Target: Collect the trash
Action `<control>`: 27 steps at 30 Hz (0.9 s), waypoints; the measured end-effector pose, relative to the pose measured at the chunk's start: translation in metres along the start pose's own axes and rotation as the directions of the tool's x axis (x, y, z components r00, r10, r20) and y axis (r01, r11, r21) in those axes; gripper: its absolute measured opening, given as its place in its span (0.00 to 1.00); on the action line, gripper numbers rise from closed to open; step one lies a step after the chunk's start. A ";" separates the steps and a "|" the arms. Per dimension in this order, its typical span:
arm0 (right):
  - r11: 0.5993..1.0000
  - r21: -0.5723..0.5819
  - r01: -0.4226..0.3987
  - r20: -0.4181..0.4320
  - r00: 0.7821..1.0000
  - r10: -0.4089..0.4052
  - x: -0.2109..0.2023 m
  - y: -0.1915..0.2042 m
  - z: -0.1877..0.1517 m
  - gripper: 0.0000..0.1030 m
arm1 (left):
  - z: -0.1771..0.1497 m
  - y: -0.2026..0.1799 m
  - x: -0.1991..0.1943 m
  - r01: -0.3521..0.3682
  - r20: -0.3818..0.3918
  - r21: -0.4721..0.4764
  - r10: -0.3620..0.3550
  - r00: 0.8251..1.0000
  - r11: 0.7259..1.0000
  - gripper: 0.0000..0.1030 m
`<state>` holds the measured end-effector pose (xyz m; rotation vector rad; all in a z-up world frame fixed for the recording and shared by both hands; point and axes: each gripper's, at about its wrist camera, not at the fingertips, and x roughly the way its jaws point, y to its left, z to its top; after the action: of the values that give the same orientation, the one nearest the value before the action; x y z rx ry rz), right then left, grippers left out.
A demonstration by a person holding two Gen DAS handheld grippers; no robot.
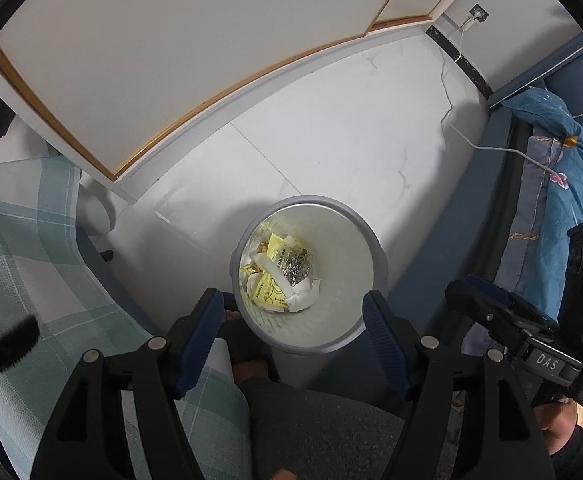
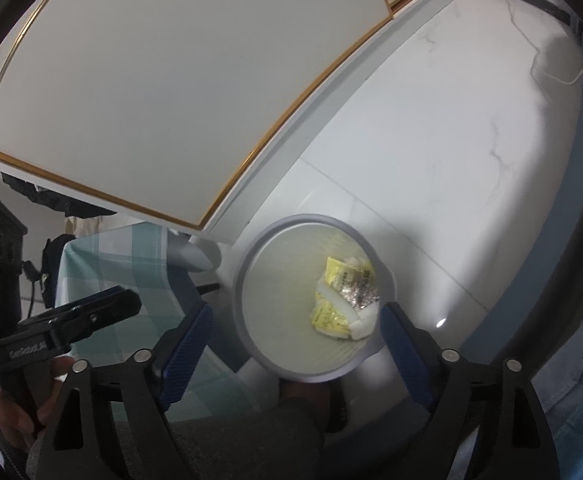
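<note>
A round grey trash bin [image 1: 367, 240] stands on the white tiled floor, seen from above in both views. At its bottom lies trash [image 1: 281, 272]: yellow wrappers, a silver foil packet and crumpled white paper. My left gripper [image 1: 293, 312] hangs above the bin's near rim, jaws wide apart with nothing between them. In the right wrist view the same bin [image 2: 275, 280] holds the same trash [image 2: 345, 298]. My right gripper [image 2: 295, 320] is open above it and holds nothing. Each gripper shows at the edge of the other's view.
A white cabinet with gold trim [image 1: 131, 60] stands behind the bin. A green plaid cloth [image 1: 23, 240] covers furniture at the left. A bed with blue floral bedding [image 1: 559, 184] and a white cable [image 1: 475, 140] lie at the right. The person's dark-clothed leg [image 1: 311, 432] is below.
</note>
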<state>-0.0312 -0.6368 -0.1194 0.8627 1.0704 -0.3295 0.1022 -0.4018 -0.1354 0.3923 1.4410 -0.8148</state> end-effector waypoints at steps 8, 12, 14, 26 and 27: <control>1.000 0.000 -0.007 -0.001 1.000 0.007 -0.004 0.002 0.000 0.88 | -0.002 0.001 -0.005 -0.019 0.013 -0.008 0.019 1.000 1.000 0.67; 1.000 0.007 -0.011 -0.001 1.000 0.011 -0.004 0.001 0.001 0.91 | -0.002 0.001 -0.008 -0.013 0.016 -0.016 0.013 1.000 1.000 0.67; 1.000 0.005 -0.008 0.001 1.000 0.008 -0.005 0.001 0.001 0.91 | -0.003 0.001 -0.009 -0.015 0.020 -0.016 0.015 1.000 1.000 0.67; 1.000 -0.012 0.001 0.016 1.000 -0.001 -0.008 0.005 0.001 0.91 | -0.003 0.002 -0.010 -0.006 0.012 -0.030 0.006 1.000 1.000 0.67; 1.000 -0.014 0.000 0.018 1.000 0.000 -0.008 0.005 0.001 0.91 | -0.003 0.002 -0.010 -0.004 0.012 -0.030 0.004 1.000 1.000 0.67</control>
<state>-0.0309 -0.6357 -0.1101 0.8455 1.0551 -0.3288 0.1021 -0.3956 -0.1263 0.3665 1.4390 -0.7898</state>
